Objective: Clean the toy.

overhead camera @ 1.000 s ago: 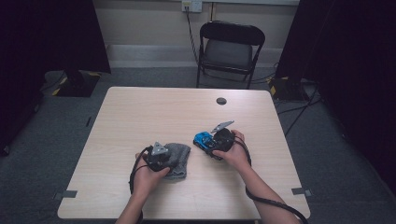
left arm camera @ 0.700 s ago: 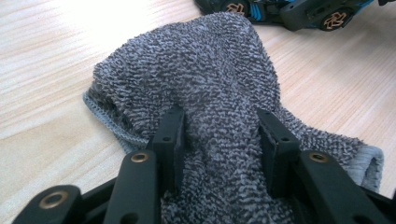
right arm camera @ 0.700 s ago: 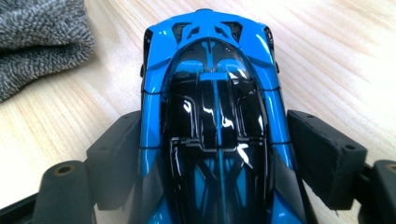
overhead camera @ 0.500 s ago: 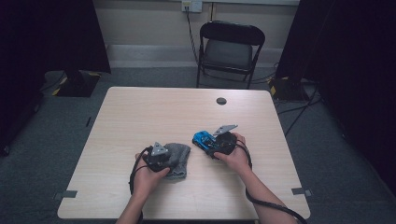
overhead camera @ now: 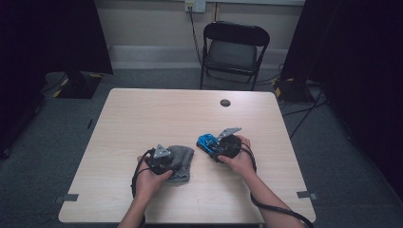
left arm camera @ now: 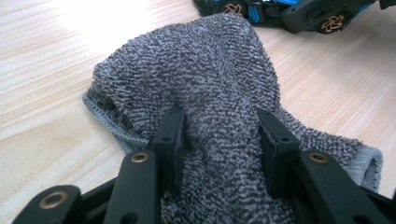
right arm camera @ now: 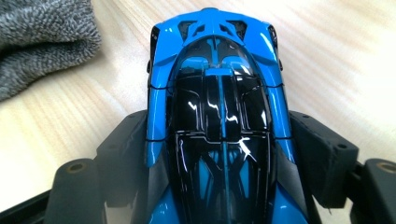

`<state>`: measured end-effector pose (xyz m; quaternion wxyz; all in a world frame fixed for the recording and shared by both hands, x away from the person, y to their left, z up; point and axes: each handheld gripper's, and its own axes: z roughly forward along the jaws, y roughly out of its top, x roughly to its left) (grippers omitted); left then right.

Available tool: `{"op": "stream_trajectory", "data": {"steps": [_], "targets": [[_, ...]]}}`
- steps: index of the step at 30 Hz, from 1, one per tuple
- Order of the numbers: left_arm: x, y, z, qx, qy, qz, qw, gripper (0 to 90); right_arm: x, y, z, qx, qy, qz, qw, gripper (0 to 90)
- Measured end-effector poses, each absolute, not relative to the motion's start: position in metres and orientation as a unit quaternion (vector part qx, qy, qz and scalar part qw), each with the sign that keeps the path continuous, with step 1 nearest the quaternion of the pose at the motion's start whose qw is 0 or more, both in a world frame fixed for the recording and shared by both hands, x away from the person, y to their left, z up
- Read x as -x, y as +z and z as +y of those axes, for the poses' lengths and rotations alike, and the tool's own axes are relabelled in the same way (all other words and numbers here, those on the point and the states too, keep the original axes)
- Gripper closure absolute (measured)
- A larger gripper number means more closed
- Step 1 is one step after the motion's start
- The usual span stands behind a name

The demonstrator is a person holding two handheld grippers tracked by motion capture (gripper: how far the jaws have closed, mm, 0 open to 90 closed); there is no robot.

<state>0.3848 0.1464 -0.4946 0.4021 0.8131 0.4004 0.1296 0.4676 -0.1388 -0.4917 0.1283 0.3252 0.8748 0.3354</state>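
Wooden table [overhead camera: 142, 118], near edge toward the person. Grey towelling cloth [left arm camera: 205, 79] lies bunched on it, just left of the toy car; the left gripper [left arm camera: 222, 135] has its jaws pressed into a fold of the cloth. Blue-and-black toy car [right arm camera: 217, 93] sits just right of the cloth, lengthwise between the jaws of the right gripper [right arm camera: 219, 163], which have just been closing and now clasp its flanks.

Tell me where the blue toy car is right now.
In the high view the car sits on the table's near half, right of centre, between the right gripper's jaws, with the grey towel to its left.
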Motion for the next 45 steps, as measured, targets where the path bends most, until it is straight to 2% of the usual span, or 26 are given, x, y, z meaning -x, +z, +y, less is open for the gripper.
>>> {"op": "stream_trajectory", "data": {"steps": [5, 9, 14, 16, 18, 24, 36, 45], "targets": [[-0.384, -0.495, 0.146, -0.812, 0.128, 0.402, 0.403, 57.5, -0.467, -0.493, -0.142, -0.320, 0.345, 0.873, 0.130, 25.1], [-0.384, -0.495, 0.146, -0.811, 0.127, 0.402, 0.405, 57.3, -0.467, -0.492, -0.136, -0.310, 0.336, 0.877, 0.147, 20.6], [-0.385, -0.495, 0.147, -0.811, 0.127, 0.401, 0.406, 57.2, -0.472, -0.494, -0.134, -0.324, 0.341, 0.871, 0.141, 19.6], [-0.385, -0.495, 0.147, -0.811, 0.127, 0.401, 0.406, 57.2, -0.472, -0.496, -0.136, -0.331, 0.348, 0.866, 0.136, 20.2], [-0.385, -0.495, 0.147, -0.811, 0.127, 0.401, 0.406, 57.2, -0.470, -0.497, -0.136, -0.326, 0.360, 0.864, 0.136, 25.6], [-0.385, -0.495, 0.146, -0.813, 0.131, 0.399, 0.403, 57.6, -0.471, -0.492, -0.133, -0.334, 0.336, 0.871, 0.130, 25.9], [-0.385, -0.489, 0.145, -0.819, 0.141, 0.391, 0.396, 72.4, -0.463, -0.482, -0.141, -0.324, 0.333, 0.876, 0.126, 26.0], [-0.386, -0.491, 0.145, -0.816, 0.135, 0.391, 0.402, 70.6, -0.455, -0.491, -0.151, -0.324, 0.338, 0.876, 0.120, 25.6]]}}
